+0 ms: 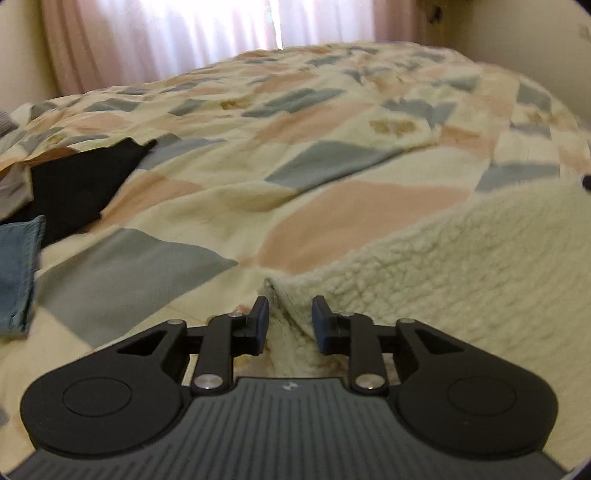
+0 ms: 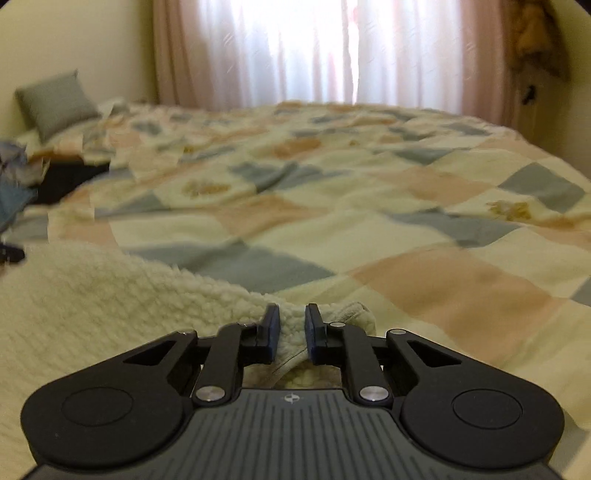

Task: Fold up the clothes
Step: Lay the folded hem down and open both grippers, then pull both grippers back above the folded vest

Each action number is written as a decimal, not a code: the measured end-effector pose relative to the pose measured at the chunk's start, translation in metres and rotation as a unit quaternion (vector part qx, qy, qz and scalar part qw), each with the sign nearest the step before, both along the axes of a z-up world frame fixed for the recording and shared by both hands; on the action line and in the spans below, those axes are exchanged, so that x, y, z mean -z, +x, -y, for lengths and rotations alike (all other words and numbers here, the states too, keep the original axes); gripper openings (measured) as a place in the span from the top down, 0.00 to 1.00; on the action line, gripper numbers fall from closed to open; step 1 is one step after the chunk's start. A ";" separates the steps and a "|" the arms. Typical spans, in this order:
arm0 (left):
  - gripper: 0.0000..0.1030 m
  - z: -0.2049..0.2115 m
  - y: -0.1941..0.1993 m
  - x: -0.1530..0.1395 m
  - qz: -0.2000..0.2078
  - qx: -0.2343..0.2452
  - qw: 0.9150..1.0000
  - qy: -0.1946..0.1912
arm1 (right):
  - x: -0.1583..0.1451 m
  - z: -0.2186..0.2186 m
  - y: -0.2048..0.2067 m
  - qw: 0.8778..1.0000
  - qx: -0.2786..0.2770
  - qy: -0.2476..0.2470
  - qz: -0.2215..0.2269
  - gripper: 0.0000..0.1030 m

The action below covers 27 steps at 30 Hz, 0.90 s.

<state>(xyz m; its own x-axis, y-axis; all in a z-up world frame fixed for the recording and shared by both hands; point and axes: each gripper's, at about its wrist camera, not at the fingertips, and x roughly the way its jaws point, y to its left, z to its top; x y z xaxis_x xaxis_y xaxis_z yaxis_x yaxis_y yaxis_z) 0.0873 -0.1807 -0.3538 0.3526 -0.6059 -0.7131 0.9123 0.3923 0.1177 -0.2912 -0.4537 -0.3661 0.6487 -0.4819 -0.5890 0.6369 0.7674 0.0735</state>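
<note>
1. Fleece garment [image 1: 461,266], left wrist view: cream, woolly, lying on the bed on top of the patchwork quilt [image 1: 258,155]. It fills the lower right of the view, and one edge runs down into the left gripper [image 1: 290,323].
2. Left gripper: jaws part closed, with a narrow gap. A fold of the fleece edge sits in that gap. The pads [image 1: 263,317] look close to the cloth on both sides, but I cannot tell whether they actually pinch it.
3. Same view, far left: a black garment [image 1: 74,184] lies flat on the quilt, and a blue cloth [image 1: 18,266] overlaps its near corner. Both are well apart from the fleece. Pale curtains [image 1: 166,33] hang behind the bed.
4. Right wrist view: the fleece garment [image 2: 92,302] takes up the lower left, and its edge ends at the right gripper [image 2: 291,328].
5. Right gripper: jaws narrowed further than the left, with fleece bunched between the pads [image 2: 274,325] and a hem hanging down below them. It reads as a grip on the fleece edge.
6. Same view: the quilt [image 2: 369,221] stretches ahead to the curtains [image 2: 295,48]. A grey pillow [image 2: 55,99] leans on the wall at far left. Dark and blue clothes [image 2: 55,177] lie at the left edge, blurred.
</note>
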 end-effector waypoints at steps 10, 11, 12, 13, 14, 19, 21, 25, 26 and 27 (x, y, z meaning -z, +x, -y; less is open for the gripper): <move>0.81 -0.075 -0.117 -0.059 0.003 0.023 1.000 -0.021 | -0.053 -0.134 -0.064 0.998 -0.048 -0.005 0.050 0.83; 0.81 -0.082 -0.128 -0.056 -0.003 0.027 0.999 -0.017 | -0.049 -0.148 -0.068 0.998 -0.050 0.001 0.043 0.83; 0.81 -0.088 -0.137 -0.050 -0.008 0.024 1.000 -0.010 | -0.043 -0.156 -0.071 0.998 -0.050 0.009 0.035 0.83; 0.81 -0.093 -0.146 -0.043 -0.014 0.020 1.000 -0.002 | -0.037 -0.165 -0.073 0.998 -0.049 0.017 0.026 0.83; 0.81 -0.095 -0.149 -0.034 -0.026 0.011 1.000 0.010 | -0.030 -0.172 -0.074 0.998 -0.047 0.025 0.017 0.83; 0.81 -0.098 -0.163 -0.015 -0.029 -0.041 0.998 0.045 | -0.018 -0.181 -0.077 0.999 -0.020 0.036 0.007 0.83; 0.81 -0.097 -0.170 -0.021 -0.018 -0.044 0.998 0.043 | -0.027 -0.186 -0.080 0.999 -0.020 0.022 0.020 0.83; 0.81 -0.102 -0.177 -0.025 -0.025 -0.050 0.998 0.037 | -0.034 -0.190 -0.082 0.999 -0.013 0.013 0.038 0.83; 0.81 -0.103 -0.178 -0.023 -0.028 -0.053 0.997 0.039 | -0.030 -0.191 -0.083 0.999 -0.009 0.016 0.035 0.83; 0.81 -0.104 -0.180 -0.020 -0.031 -0.056 0.997 0.042 | -0.024 -0.191 -0.081 0.999 -0.006 0.021 0.028 0.83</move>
